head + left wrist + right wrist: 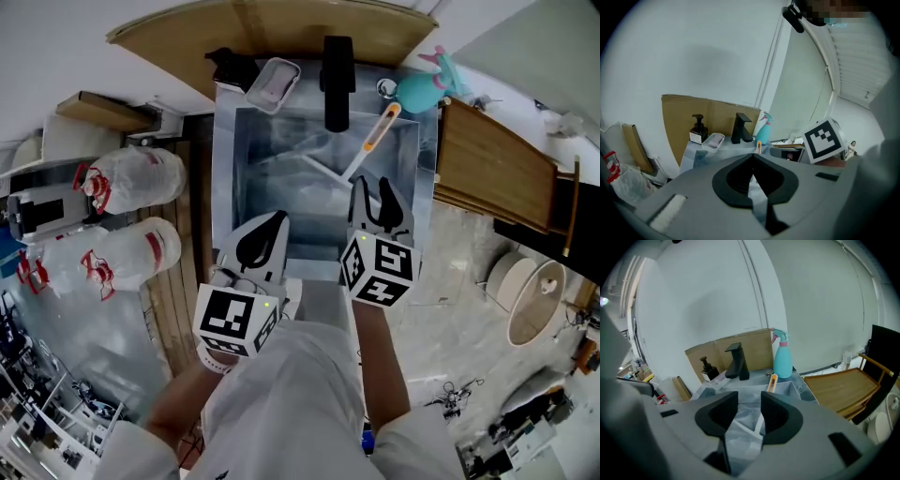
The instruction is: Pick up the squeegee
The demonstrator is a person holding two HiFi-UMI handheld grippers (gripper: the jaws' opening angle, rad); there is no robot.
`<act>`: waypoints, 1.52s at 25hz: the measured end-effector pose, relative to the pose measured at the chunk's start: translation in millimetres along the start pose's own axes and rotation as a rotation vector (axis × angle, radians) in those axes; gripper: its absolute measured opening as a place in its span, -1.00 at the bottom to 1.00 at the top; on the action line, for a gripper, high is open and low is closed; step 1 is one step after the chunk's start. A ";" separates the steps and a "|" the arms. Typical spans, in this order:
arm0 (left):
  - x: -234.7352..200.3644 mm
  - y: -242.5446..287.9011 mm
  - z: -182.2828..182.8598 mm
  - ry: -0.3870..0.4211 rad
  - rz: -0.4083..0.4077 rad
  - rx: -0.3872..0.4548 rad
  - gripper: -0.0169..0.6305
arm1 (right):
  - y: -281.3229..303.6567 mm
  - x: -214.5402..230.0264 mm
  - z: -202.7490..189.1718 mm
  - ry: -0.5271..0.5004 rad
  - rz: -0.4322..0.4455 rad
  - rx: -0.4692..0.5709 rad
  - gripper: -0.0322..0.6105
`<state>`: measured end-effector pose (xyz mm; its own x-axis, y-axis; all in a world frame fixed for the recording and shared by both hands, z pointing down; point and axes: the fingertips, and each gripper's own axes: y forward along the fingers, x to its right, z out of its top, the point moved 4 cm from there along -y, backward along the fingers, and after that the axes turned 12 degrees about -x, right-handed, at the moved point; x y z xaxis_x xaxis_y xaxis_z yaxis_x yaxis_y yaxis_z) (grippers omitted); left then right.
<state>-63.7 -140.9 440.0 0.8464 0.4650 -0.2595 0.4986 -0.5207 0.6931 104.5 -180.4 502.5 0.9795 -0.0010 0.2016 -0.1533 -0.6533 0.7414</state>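
Note:
A squeegee (373, 136) with a white and orange handle leans in the steel sink (228, 178), handle against the far right rim and blade down in the basin. My right gripper (372, 189) hovers over the near right part of the basin, open and empty. In the right gripper view the squeegee (772, 382) shows through the gap of the right gripper (749, 400), well beyond the tips. My left gripper (277, 219) is over the sink's near edge, shut and empty. The left gripper (753, 157) has its tips together, with the squeegee (758, 147) handle far ahead.
A black faucet (337, 81), a soap dish (273, 82) and a dark pump bottle (231, 66) stand along the sink's back edge. A teal spray bottle (427, 89) is at the back right. A wooden slatted rack (492, 171) is on the right, filled plastic bags (131, 180) on the left.

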 end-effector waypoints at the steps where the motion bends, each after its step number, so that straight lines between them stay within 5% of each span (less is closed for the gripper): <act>1: -0.6 5.9 -1.8 -0.007 -0.004 -0.008 -0.93 | 7.9 3.4 -1.6 0.008 -0.004 -0.008 -0.53; 9: -16.6 44.4 -11.4 -0.031 0.005 -0.056 -0.93 | 65.2 20.7 -11.6 0.065 -0.030 -0.073 -0.53; 20: -33.5 89.6 -22.5 -0.055 0.001 -0.088 -0.93 | 125.1 40.8 -23.8 0.104 -0.183 -0.125 -0.51; 38: -45.1 91.3 -49.1 -0.104 0.020 -0.113 -0.93 | 160.4 50.2 -34.6 0.138 -0.347 -0.148 -0.48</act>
<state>-65.5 -174.3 548.0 0.8735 0.3760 -0.3093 0.4625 -0.4423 0.7684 124.6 -258.9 653.7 0.9513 0.3083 -0.0004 0.1562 -0.4808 0.8628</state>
